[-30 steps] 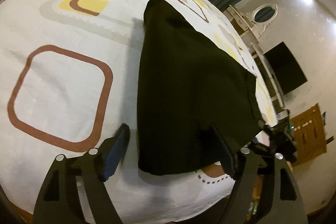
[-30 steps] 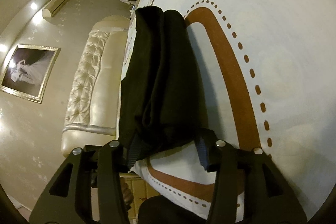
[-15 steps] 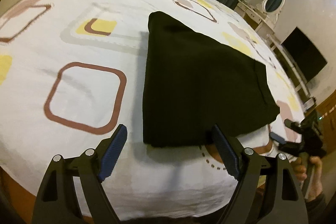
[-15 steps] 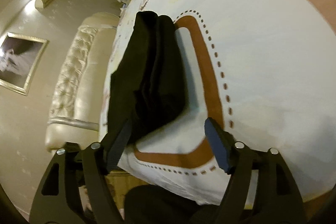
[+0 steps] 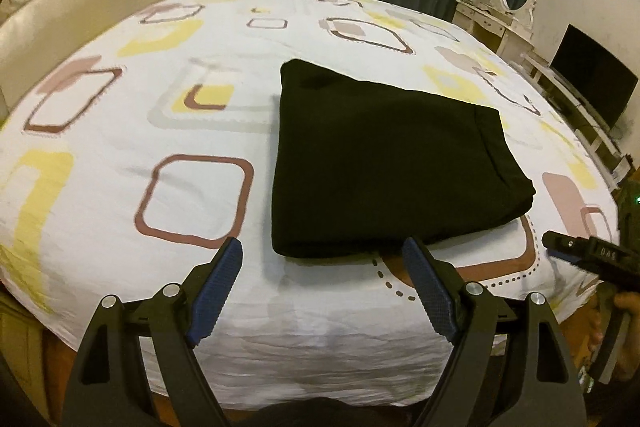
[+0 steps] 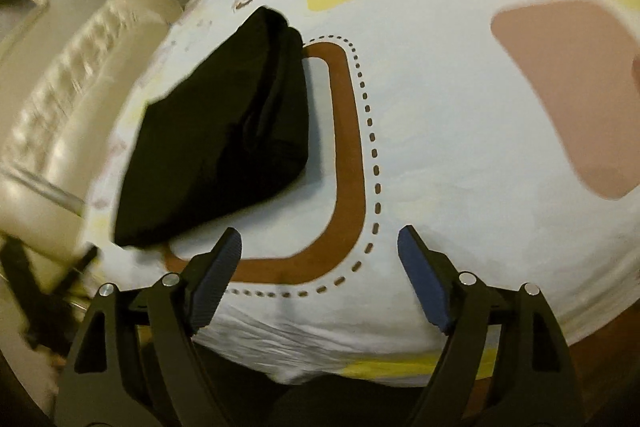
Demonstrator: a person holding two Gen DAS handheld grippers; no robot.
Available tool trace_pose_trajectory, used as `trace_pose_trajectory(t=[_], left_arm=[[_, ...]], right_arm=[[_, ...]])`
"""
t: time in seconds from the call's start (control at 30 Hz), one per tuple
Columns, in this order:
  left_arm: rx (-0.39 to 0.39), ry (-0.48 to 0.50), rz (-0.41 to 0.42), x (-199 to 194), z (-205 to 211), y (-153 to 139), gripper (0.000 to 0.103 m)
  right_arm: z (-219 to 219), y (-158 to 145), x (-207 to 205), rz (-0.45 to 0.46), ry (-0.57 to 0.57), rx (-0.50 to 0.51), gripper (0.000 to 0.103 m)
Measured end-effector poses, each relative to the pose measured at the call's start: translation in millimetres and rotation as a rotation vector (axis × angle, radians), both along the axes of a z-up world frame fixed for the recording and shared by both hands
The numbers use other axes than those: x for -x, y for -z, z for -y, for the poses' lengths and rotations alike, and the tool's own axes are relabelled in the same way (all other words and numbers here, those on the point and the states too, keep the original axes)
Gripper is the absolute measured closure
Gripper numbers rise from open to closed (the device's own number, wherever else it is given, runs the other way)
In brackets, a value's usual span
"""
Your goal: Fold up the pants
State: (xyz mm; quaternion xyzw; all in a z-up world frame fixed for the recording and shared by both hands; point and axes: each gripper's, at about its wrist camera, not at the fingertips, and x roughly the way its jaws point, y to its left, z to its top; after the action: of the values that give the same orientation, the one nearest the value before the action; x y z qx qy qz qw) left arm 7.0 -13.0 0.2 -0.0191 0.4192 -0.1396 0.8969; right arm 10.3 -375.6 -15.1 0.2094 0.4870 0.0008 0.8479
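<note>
Just changed: a second ago our right gripper [image 6: 320, 251] was pinching the near corner of the pants [image 5: 384, 163]; that corner now lies free on the bedsheet [image 5: 120, 131], and both tools have drawn back and up from it.
Left gripper [image 5: 322, 261]: spread wide, nothing between its blue ribbed pads; it was empty a second ago too.
Right gripper: jaws opening, only sheet between them.
Pants, place: just ahead of our left gripper and a little to its right; ahead and left of our right gripper, apart from both.
Meaning for the task: we judge the fold finished, or paused before a last tidy.
Pants, material: black, matte, soft cloth; a flat, roughly four-sided packet, several layers showing along the edge facing our right gripper.
Bedsheet: white, smooth, lightly creased at its near edge, printed with brown, yellow and pink rounded squares.
</note>
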Motion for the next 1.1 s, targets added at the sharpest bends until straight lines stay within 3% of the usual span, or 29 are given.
trace_pose_trajectory(t=[0.1,0.37,1.1], left_arm=[[-0.008,-0.005,0.016,4.7,-0.3,-5.0,0.021],[0.005,-0.037,0.033,16.9,-3.8,-11.6,0.021],[-0.036,-0.028,0.037,25.6,11.6,-8.2,0.021]], right_arm=[[-12.6,-6.6,5.4,0.026,-0.027,0.082,0.022],[-32.3,-14.1,11.2,0.07,-0.052,0.186,0.019],[-36.8,-20.1,11.8,0.1,-0.057,0.239,0.018]])
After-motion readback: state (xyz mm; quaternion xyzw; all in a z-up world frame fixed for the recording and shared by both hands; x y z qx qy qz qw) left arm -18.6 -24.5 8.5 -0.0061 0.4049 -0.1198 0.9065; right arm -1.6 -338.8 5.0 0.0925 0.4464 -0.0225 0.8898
